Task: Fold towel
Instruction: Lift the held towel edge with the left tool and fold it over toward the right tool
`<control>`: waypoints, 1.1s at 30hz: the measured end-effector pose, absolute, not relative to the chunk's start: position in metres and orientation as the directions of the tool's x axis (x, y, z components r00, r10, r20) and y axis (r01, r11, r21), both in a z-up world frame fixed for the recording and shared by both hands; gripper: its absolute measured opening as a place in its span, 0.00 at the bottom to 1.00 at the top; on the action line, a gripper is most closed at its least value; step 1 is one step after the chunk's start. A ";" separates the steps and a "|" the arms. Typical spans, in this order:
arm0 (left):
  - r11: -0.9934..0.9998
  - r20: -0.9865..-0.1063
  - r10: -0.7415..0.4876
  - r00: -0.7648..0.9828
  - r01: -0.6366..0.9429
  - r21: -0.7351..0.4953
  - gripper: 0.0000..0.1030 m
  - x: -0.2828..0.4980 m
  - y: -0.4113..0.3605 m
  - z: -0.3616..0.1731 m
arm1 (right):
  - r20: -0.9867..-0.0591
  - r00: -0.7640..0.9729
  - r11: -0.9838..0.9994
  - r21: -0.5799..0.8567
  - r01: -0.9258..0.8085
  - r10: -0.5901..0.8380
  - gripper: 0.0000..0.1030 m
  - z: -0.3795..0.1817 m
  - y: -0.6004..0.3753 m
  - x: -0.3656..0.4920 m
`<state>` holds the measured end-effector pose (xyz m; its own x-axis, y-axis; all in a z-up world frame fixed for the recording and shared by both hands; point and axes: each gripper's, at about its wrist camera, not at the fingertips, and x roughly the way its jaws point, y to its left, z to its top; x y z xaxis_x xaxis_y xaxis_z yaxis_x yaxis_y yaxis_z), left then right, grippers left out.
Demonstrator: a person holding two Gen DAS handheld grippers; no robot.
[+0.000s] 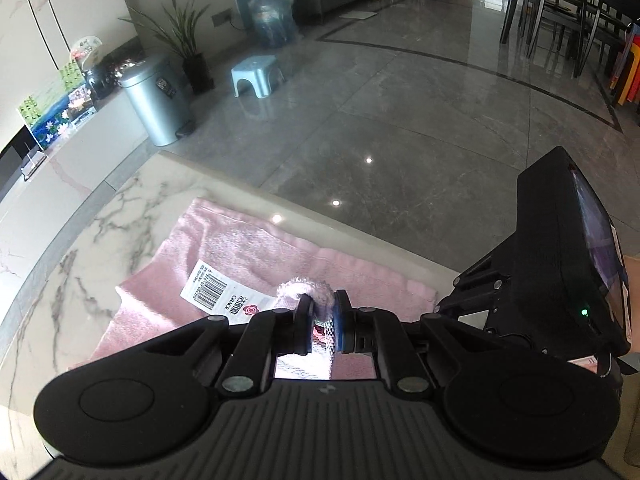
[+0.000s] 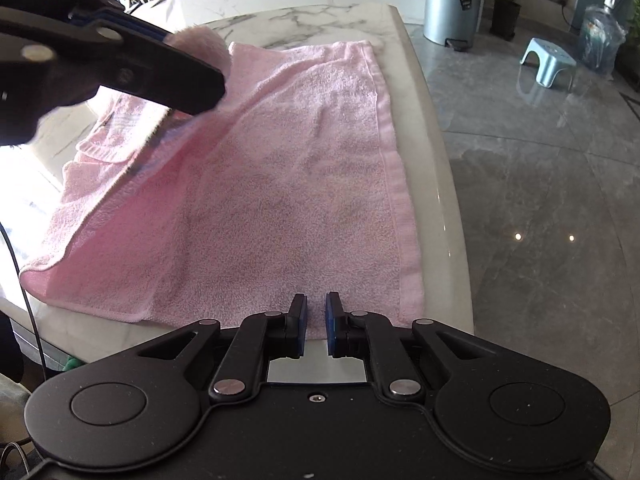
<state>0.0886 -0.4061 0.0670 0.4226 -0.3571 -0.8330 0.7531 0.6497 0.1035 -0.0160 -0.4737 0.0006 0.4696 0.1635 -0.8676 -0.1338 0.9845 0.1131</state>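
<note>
A pink towel [image 2: 280,184] lies spread on the white marble table [image 2: 304,20], its right hem running along the table's edge. My right gripper [image 2: 316,314] is shut on the towel's near hem, which is drawn up between the blue pads. My left gripper [image 1: 322,312] is shut on a bunched corner of the towel [image 1: 256,252], held above the cloth and folding part of it over. A white barcode label [image 1: 208,292] hangs from that lifted part. In the right wrist view the left gripper [image 2: 196,60] hovers over the towel's far left, a tuft of pink poking past its fingers.
The table's rounded edge [image 2: 444,184] drops to a glossy grey floor. A silver pedal bin [image 2: 454,0], a pale blue stool [image 2: 548,66], a water bottle [image 1: 272,12] and a potted plant [image 1: 184,36] stand beyond. The right device's black housing [image 1: 560,264] sits close on the right.
</note>
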 end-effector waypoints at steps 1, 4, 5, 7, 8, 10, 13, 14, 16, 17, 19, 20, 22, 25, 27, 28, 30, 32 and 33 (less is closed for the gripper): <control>0.644 -0.835 -0.361 0.414 0.759 0.098 0.09 0.089 -0.408 0.065 | -0.865 0.472 0.984 0.117 -0.133 0.167 0.07 0.000 -0.474 -0.017; 0.622 -0.842 -0.376 0.387 0.779 0.080 0.09 0.092 -0.416 0.058 | -0.857 0.483 0.983 0.130 -0.129 0.177 0.07 0.000 -0.477 -0.019; 0.612 -0.846 -0.381 0.372 0.787 0.070 0.09 0.094 -0.418 0.055 | -0.855 0.487 0.983 0.135 -0.126 0.180 0.07 0.000 -0.477 -0.020; 0.599 -0.855 -0.387 0.345 0.799 0.052 0.09 0.096 -0.420 0.049 | -0.847 0.497 0.982 0.148 -0.120 0.189 0.07 -0.001 -0.480 -0.022; 0.590 -0.860 -0.391 0.327 0.807 0.039 0.09 0.098 -0.421 0.045 | -0.845 0.500 0.981 0.151 -0.119 0.191 0.07 -0.001 -0.480 -0.023; 0.568 -0.868 -0.400 0.294 0.823 0.017 0.09 0.100 -0.422 0.038 | -0.839 0.509 0.981 0.154 -0.118 0.193 0.05 -0.001 -0.481 -0.025; 0.532 -0.872 -0.416 0.259 0.847 -0.003 0.09 0.102 -0.424 0.033 | -0.836 0.513 0.981 0.156 -0.117 0.194 0.05 -0.001 -0.481 -0.026; 0.521 -0.871 -0.423 0.251 0.853 -0.007 0.09 0.103 -0.425 0.032 | -0.836 0.514 0.981 0.154 -0.117 0.193 0.05 -0.001 -0.481 -0.026; 0.499 -0.869 -0.436 0.237 0.866 -0.014 0.09 0.104 -0.427 0.030 | -0.838 0.514 0.982 0.144 -0.120 0.186 0.05 -0.001 -0.479 -0.026; 0.487 -0.865 -0.449 0.224 0.873 -0.026 0.09 0.105 -0.429 0.030 | -0.838 0.514 0.982 0.144 -0.119 0.185 0.05 -0.001 -0.479 -0.026; 0.468 -0.864 -0.463 0.200 0.882 -0.047 0.09 0.106 -0.431 0.028 | -0.837 0.514 0.982 0.150 -0.117 0.189 0.05 -0.001 -0.480 -0.026; 0.452 -0.867 -0.466 0.175 0.890 -0.063 0.09 0.108 -0.433 0.025 | -0.836 0.514 0.981 0.156 -0.115 0.193 0.05 -0.001 -0.481 -0.026; 0.428 -0.873 -0.467 0.141 0.900 -0.083 0.09 0.110 -0.435 0.018 | -0.836 0.513 0.981 0.157 -0.118 0.195 0.05 -0.001 -0.481 -0.026; 0.409 -0.873 -0.480 0.088 0.903 -0.134 0.10 0.117 -0.435 0.006 | -0.836 0.512 0.980 0.158 -0.122 0.199 0.05 0.000 -0.481 -0.026; 0.392 -0.858 -0.511 0.049 0.902 -0.182 0.12 0.122 -0.432 0.000 | -0.834 0.511 0.978 0.166 -0.123 0.206 0.05 0.000 -0.482 -0.026; 0.388 -0.853 -0.521 0.030 0.899 -0.205 0.13 0.124 -0.431 -0.003 | -0.833 0.511 0.978 0.170 -0.124 0.210 0.06 0.000 -0.483 -0.026; 0.394 -0.845 -0.534 -0.007 0.883 -0.256 0.14 0.132 -0.428 -0.010 | -0.830 0.512 0.975 0.187 -0.120 0.222 0.07 0.002 -0.486 -0.027; 0.416 -0.834 -0.551 -0.027 0.858 -0.302 0.17 0.139 -0.423 -0.016 | -0.824 0.517 0.973 0.201 -0.114 0.231 0.08 0.005 -0.489 -0.030; 0.422 -0.830 -0.557 -0.028 0.851 -0.312 0.21 0.140 -0.421 -0.017 | -0.823 0.518 0.972 0.205 -0.113 0.233 0.10 0.008 -0.491 -0.031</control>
